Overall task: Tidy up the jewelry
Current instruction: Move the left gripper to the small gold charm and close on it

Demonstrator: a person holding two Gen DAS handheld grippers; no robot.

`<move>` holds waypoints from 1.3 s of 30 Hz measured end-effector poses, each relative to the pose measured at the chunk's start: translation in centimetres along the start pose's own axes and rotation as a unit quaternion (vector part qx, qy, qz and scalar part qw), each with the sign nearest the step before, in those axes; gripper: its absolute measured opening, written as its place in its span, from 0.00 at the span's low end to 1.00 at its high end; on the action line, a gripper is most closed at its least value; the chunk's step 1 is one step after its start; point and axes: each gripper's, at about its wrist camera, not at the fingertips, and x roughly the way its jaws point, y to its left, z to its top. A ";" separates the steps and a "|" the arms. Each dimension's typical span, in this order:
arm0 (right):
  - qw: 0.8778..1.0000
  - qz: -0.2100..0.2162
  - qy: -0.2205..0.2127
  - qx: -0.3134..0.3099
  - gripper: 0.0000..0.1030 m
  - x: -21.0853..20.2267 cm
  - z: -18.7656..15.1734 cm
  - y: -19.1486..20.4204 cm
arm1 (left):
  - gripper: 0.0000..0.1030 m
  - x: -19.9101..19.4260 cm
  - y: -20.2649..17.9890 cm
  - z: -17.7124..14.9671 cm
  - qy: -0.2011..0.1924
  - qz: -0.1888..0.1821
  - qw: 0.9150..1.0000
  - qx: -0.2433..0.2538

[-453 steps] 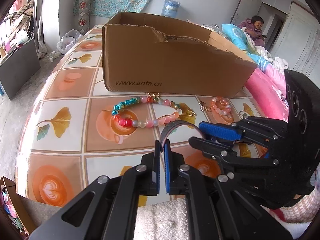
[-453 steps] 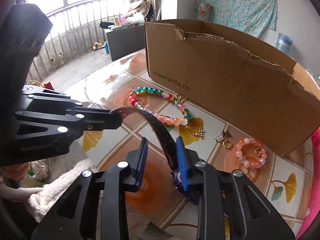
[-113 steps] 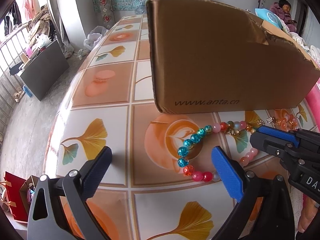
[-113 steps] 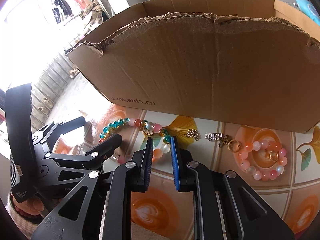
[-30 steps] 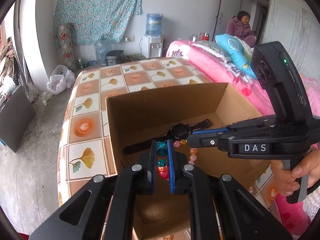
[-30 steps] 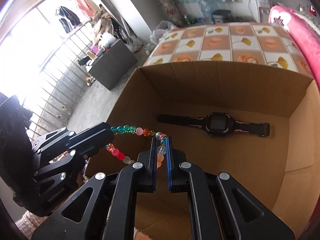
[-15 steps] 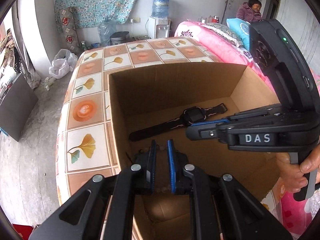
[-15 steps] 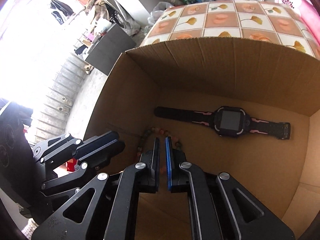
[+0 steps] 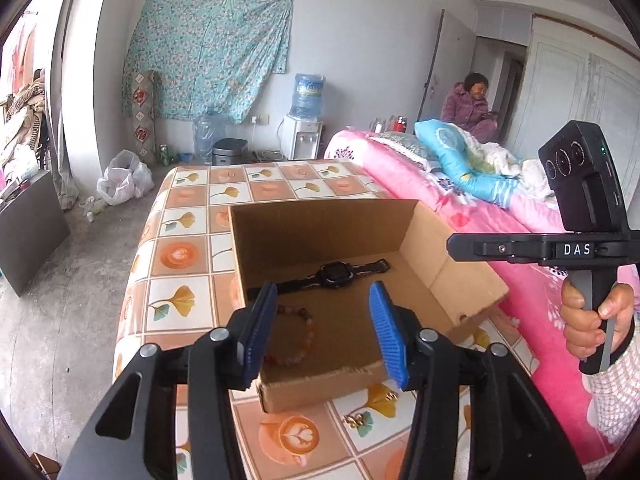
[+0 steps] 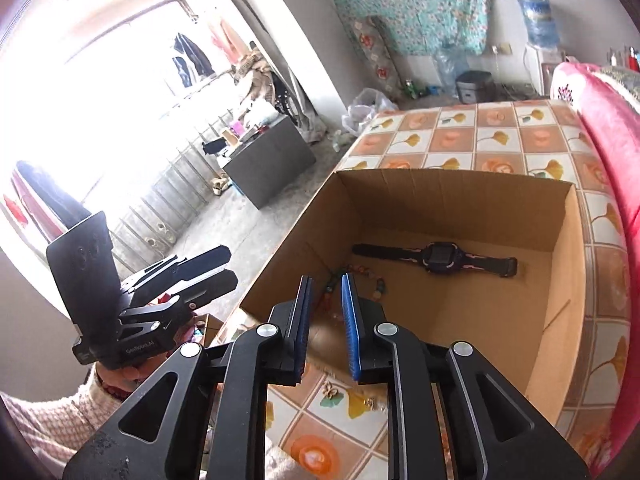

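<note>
On the tiled table [image 9: 180,256] the cardboard box [image 9: 452,276] is holding a black watch [image 9: 334,274] and, seemingly against its left wall, the beaded bracelet [image 9: 298,334], while the left gripper [image 9: 322,326] and right gripper [image 10: 325,326] are hovering above, both spread apart and carrying nothing.

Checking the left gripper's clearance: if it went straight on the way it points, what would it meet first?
Probably the floor of the cardboard box, near the bead bracelet between the watch and the left gripper; depth is unclear.
</note>
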 end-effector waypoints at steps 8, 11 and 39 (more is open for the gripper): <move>0.998 -0.023 0.000 0.064 0.19 -2.1 -7.2 -3.2 | 0.51 -0.3 -1.6 -6.7 0.028 -0.014 0.999 -0.008; 0.993 -0.039 0.006 0.113 0.19 -2.2 -9.5 -5.3 | 0.51 1.4 -2.0 -8.6 0.054 0.000 0.999 -0.007; 0.990 -0.129 0.059 0.005 0.21 7.3 -14.1 -0.4 | 0.27 9.6 -4.9 -12.7 0.117 0.055 0.987 0.095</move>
